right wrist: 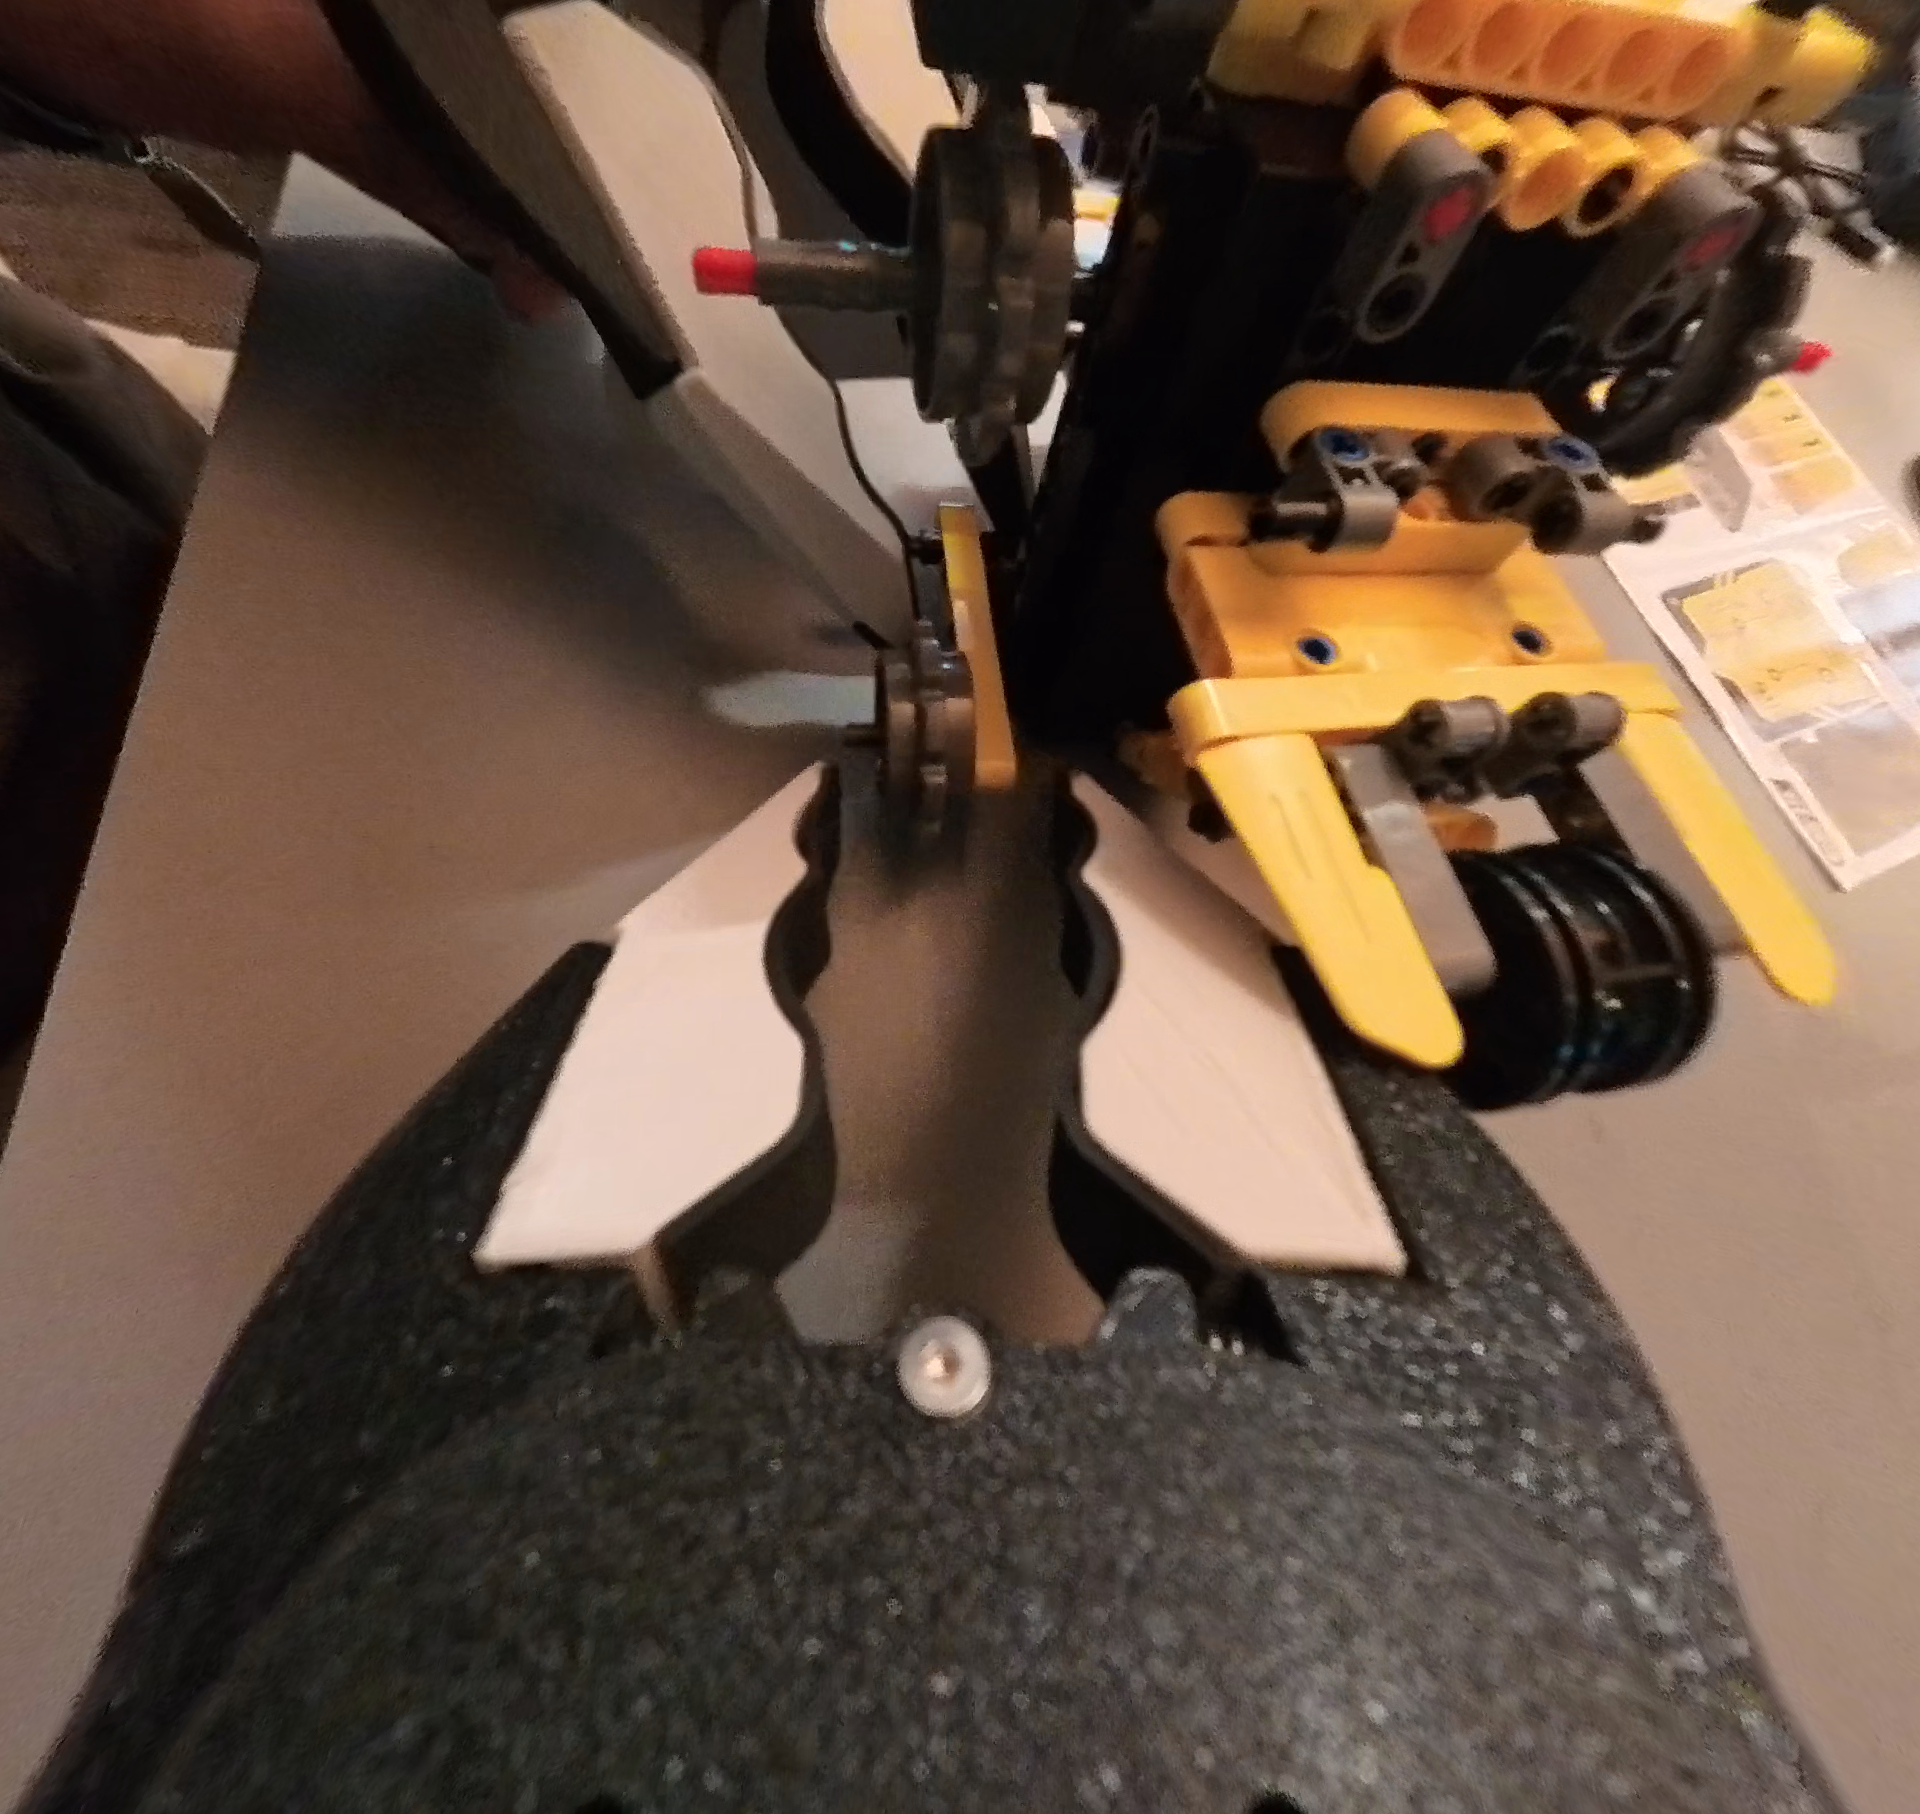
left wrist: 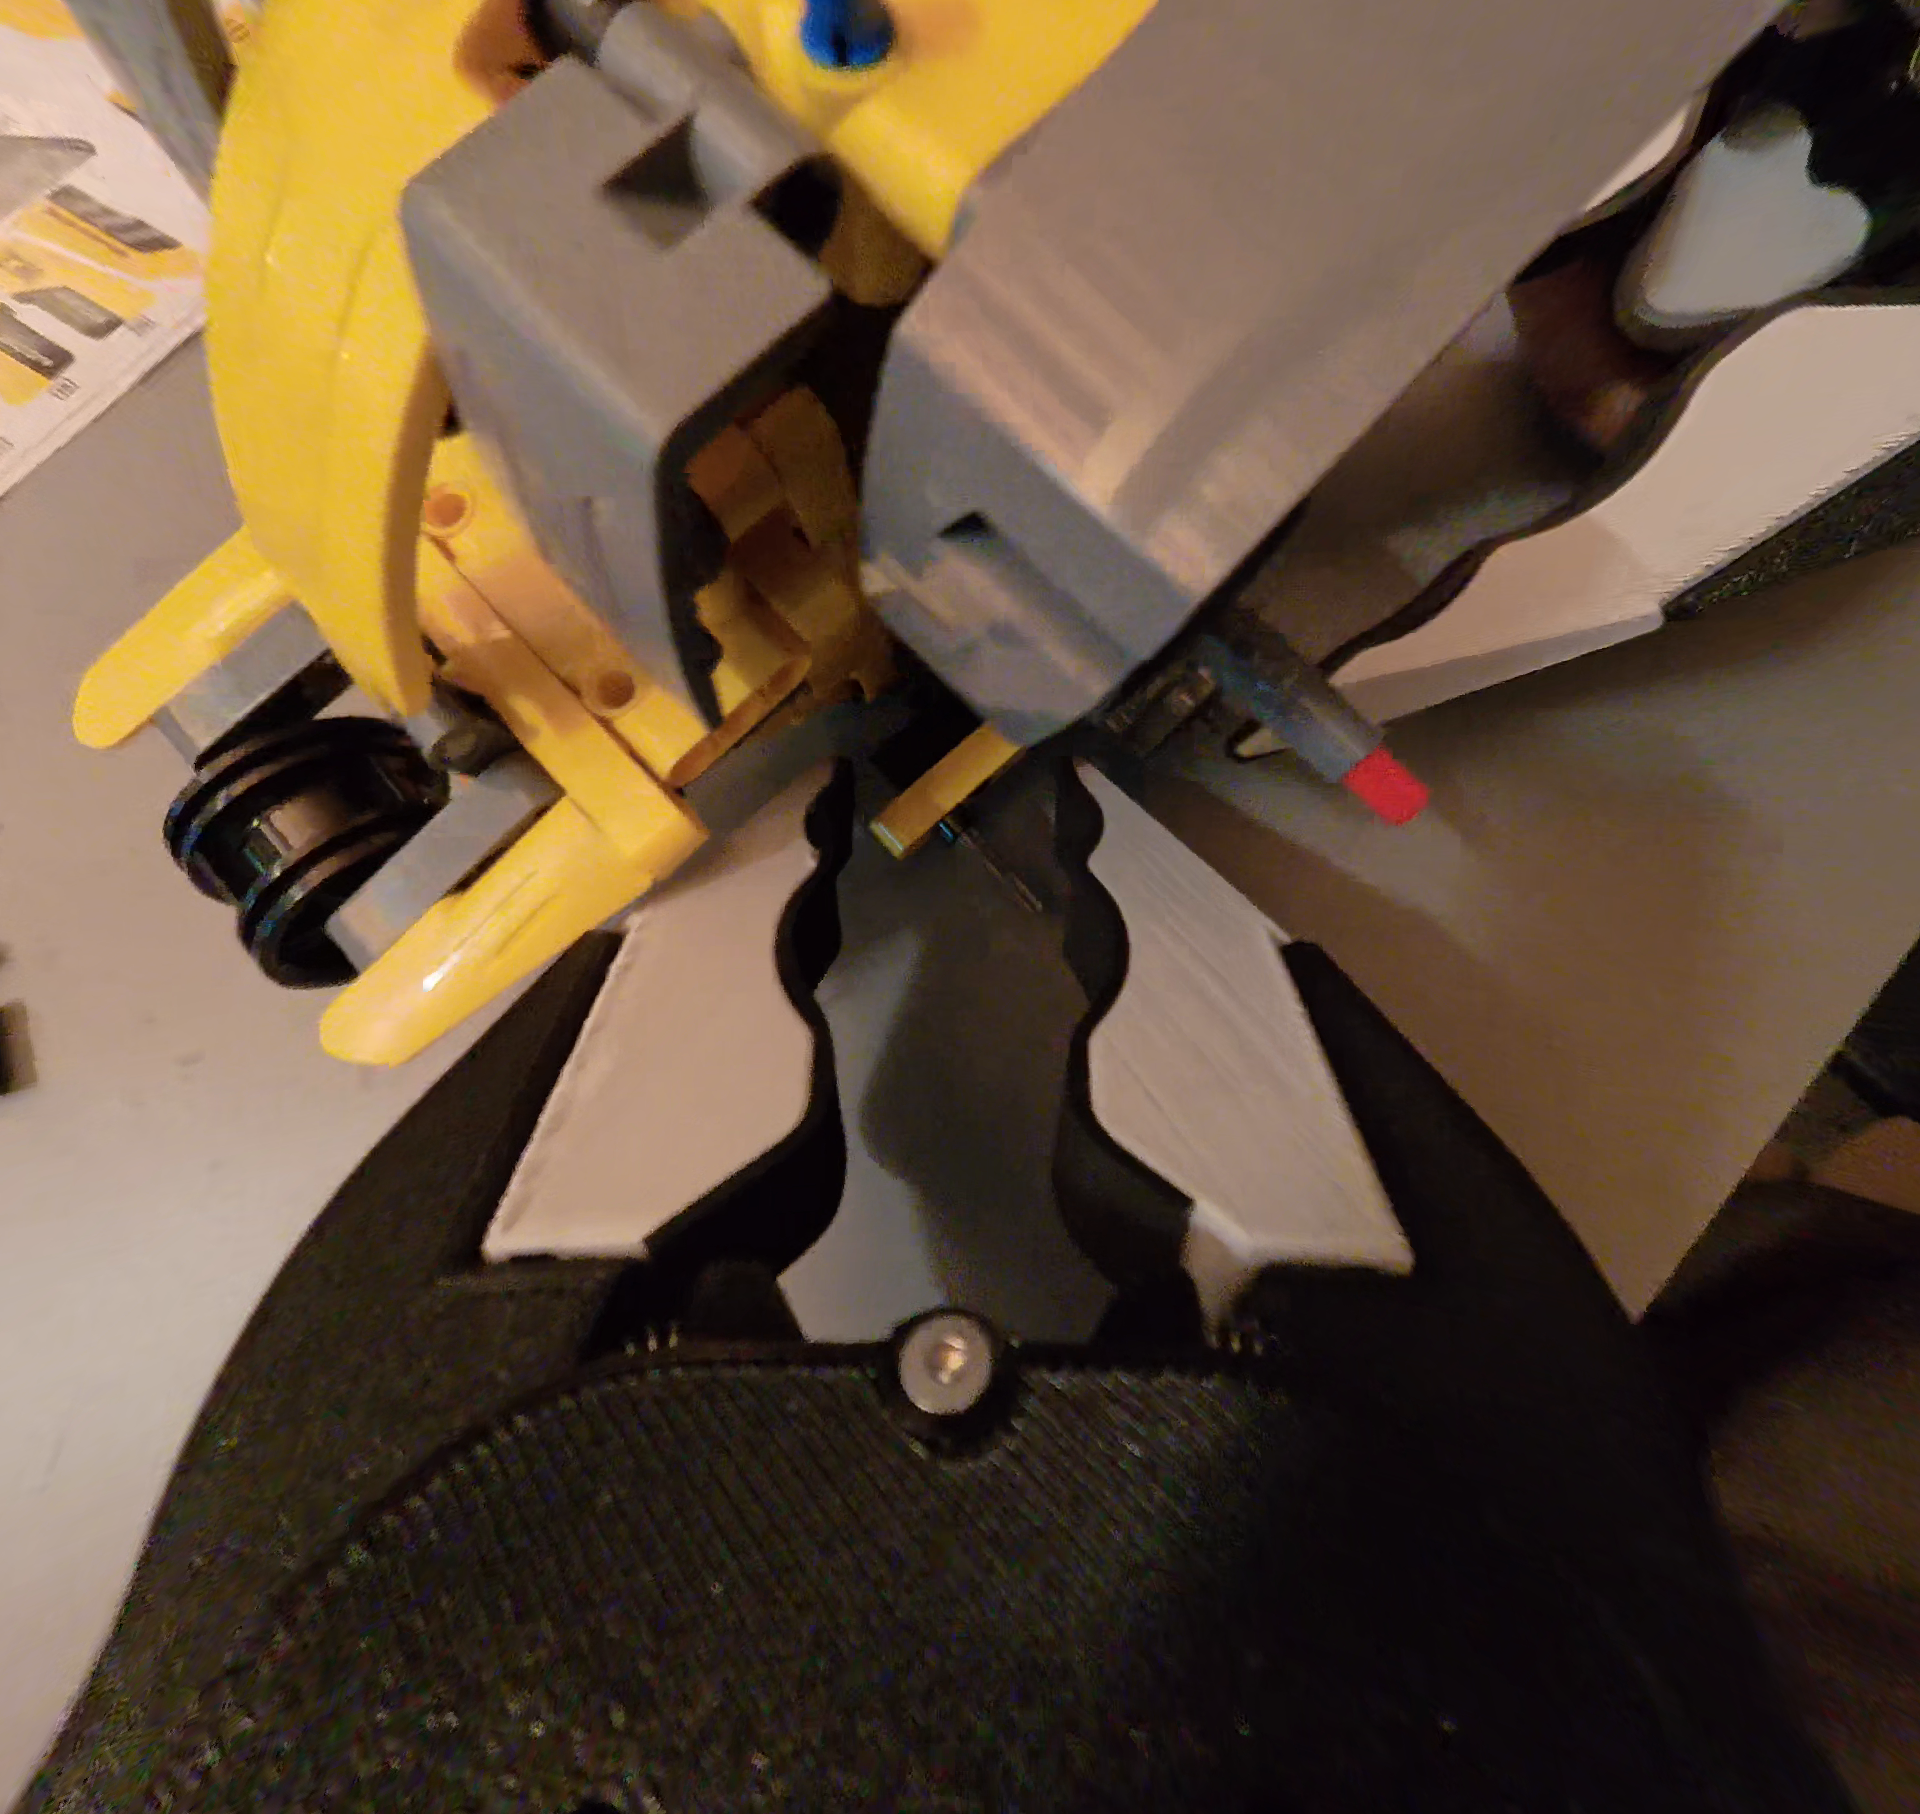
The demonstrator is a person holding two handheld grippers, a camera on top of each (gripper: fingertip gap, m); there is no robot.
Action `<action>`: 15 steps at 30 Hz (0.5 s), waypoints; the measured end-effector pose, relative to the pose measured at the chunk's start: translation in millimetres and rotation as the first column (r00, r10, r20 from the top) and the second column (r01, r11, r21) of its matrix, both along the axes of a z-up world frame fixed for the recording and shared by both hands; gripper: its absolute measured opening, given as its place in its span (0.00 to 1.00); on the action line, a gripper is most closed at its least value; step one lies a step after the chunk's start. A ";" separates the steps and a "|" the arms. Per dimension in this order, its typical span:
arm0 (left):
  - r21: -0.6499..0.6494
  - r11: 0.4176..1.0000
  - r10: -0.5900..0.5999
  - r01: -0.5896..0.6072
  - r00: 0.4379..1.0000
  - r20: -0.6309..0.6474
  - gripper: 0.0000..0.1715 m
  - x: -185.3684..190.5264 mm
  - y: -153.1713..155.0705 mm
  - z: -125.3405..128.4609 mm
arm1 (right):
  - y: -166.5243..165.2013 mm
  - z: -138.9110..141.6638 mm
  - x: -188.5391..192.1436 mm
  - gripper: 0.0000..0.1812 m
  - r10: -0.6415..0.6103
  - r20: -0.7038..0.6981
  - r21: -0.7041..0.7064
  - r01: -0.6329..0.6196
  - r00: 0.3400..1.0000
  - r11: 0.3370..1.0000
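Both grippers' fingers (left wrist: 727, 1068) on yellow brick model (right wrist: 1351, 621).

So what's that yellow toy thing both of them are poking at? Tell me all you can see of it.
The toy vehicle is a plastic building-block model, mostly yellow, with grey panels, black frame and blue pins. Two yellow prongs flank a black wheel at its front. A dark gear sits on a red-tipped axle. The right gripper closes around a small gear and yellow beam; the left gripper meets its underside.
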State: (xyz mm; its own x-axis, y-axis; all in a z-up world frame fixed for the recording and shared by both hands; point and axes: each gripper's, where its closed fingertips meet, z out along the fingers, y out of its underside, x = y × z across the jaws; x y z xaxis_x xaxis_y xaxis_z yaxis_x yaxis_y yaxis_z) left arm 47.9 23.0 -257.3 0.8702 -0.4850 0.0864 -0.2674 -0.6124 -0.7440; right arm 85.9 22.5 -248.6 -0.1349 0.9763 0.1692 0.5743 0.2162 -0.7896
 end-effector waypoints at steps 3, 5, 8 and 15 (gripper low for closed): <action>0.001 1.000 0.003 -0.003 1.000 -0.001 0.25 -2.3 -1.8 0.9 | 4.3 0.4 10.2 0.24 -0.026 0.000 -0.019 0.026 1.000 0.999; 0.001 1.000 -0.010 0.010 1.000 0.002 0.26 -0.9 -4.5 1.1 | 7.9 -1.1 16.5 0.24 -0.038 0.011 -0.028 0.038 0.999 0.999; -0.003 0.999 -0.032 0.032 0.999 0.029 0.28 3.9 -9.5 3.0 | 9.9 -5.1 22.4 0.24 -0.037 0.039 -0.042 0.039 0.999 0.998; -0.002 0.998 -0.057 0.057 0.997 0.057 0.31 10.1 -13.6 4.5 | 11.7 -10.6 26.1 0.24 -0.037 0.074 -0.029 0.040 0.997 0.999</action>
State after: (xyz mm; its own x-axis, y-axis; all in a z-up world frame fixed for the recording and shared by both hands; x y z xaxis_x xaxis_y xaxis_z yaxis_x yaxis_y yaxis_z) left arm 58.0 9.4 -252.8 0.8350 -0.5331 0.1366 -0.2592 -0.6000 -0.7568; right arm 112.0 34.2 -259.2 -0.1080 0.9856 0.1299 0.6382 0.1690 -0.7511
